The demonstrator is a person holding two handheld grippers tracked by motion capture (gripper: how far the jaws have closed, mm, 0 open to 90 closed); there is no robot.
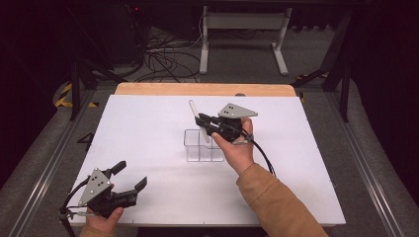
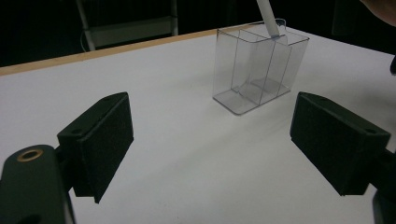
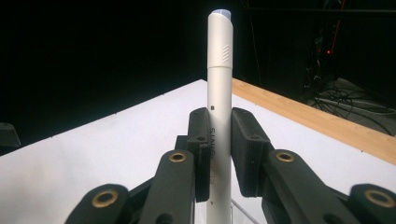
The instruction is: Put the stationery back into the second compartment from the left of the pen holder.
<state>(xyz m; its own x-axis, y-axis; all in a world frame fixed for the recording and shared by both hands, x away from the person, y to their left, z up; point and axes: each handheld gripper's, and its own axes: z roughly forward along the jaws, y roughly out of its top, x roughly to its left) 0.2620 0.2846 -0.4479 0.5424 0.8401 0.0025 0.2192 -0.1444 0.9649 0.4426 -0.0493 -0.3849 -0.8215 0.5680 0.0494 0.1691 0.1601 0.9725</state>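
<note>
High view: right gripper (image 1: 205,122), at frame centre, has its fingers clamped on a white pen (image 1: 198,120) whose lower end enters the clear box (image 1: 200,149) on the bench (image 1: 148,148). Left gripper (image 1: 131,175), lower left, fingers spread, empty.

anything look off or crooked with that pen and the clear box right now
Nothing is spilled or damaged. The white pen leans rather than standing straight, its lower end dipping into the clear divided box while the right tongs are shut on its barrel. The box stands upright on the white table. The left tongs are open and hold nothing.
</note>
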